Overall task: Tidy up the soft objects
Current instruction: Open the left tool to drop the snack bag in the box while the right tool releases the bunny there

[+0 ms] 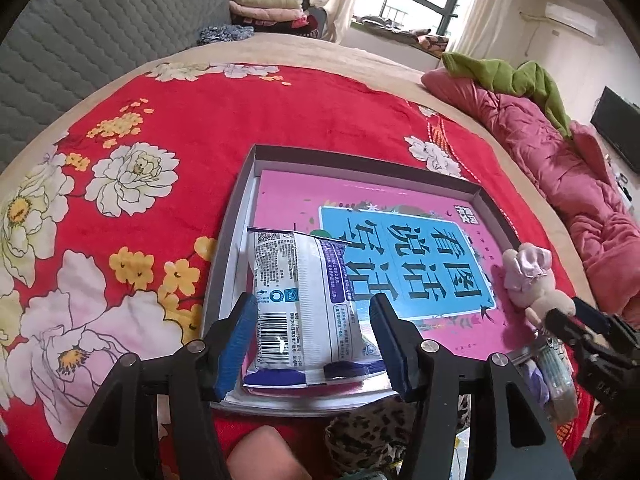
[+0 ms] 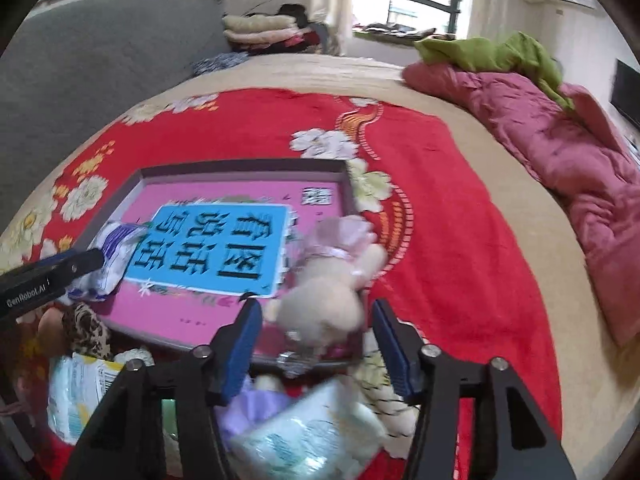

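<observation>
A shallow grey box lies on the red flowered blanket with a pink book in it. A white tissue pack rests in the box's near left corner. My left gripper stands open around the pack, its blue pads just off the sides. A small pale plush toy in a pink dress lies on the box's right edge. My right gripper is open around the toy, with gaps on both sides. The toy and the right gripper also show in the left wrist view.
Loose soft things lie by the box's near edge: a leopard-print cloth, tissue packs, a purple piece. A pink quilt with a green cloth runs along the right. Folded blankets are stacked behind the bed.
</observation>
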### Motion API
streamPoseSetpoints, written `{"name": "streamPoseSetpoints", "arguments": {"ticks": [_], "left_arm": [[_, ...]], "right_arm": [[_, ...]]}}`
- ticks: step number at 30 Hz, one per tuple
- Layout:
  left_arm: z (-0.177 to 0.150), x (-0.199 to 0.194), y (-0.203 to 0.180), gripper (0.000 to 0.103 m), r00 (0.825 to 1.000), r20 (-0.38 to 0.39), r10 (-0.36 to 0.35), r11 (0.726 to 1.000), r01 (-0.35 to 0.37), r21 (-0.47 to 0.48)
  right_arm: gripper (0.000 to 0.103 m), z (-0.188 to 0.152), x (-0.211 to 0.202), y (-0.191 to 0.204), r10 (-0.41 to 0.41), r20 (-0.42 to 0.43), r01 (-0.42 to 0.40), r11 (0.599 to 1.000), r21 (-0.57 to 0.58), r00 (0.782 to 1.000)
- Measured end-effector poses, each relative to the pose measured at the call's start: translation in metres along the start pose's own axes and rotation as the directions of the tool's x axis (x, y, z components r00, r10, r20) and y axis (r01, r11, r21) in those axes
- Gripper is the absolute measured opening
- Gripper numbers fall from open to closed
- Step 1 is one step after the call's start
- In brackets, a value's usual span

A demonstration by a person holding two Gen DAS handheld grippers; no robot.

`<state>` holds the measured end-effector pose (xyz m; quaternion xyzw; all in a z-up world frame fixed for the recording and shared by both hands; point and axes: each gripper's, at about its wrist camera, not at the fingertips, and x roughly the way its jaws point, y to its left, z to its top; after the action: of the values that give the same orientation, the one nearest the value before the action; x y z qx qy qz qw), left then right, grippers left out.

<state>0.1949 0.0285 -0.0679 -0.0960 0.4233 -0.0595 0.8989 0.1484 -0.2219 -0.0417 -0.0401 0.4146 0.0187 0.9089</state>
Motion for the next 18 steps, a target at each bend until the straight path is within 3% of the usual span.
{"name": "streamPoseSetpoints", "arguments": {"ticks": [3,13,18], "left_arm": [[-0.001,-0.003,0.000,0.060,1.000,0.002,-0.005,1.000,0.005,-0.003],[0.000,-0.011,0.000,0.060,1.000,0.019,-0.006,1.000,0.006,-0.002],[-0.001,-0.016,-0.004,0.060,1.000,0.029,-0.011,1.000,0.011,0.010]], "right_arm": [[0.045,0.003,0.011,0.004,0.024,-0.018,-0.024,1.000,0.019,1.000],[0.045,0.018,0.029,0.015,0.082,-0.005,-0.082,0.997,0.013,0.997],[0.045,0.019,0.028,0.006,0.073,-0.012,-0.072,0.996,0.054,0.997]]}}
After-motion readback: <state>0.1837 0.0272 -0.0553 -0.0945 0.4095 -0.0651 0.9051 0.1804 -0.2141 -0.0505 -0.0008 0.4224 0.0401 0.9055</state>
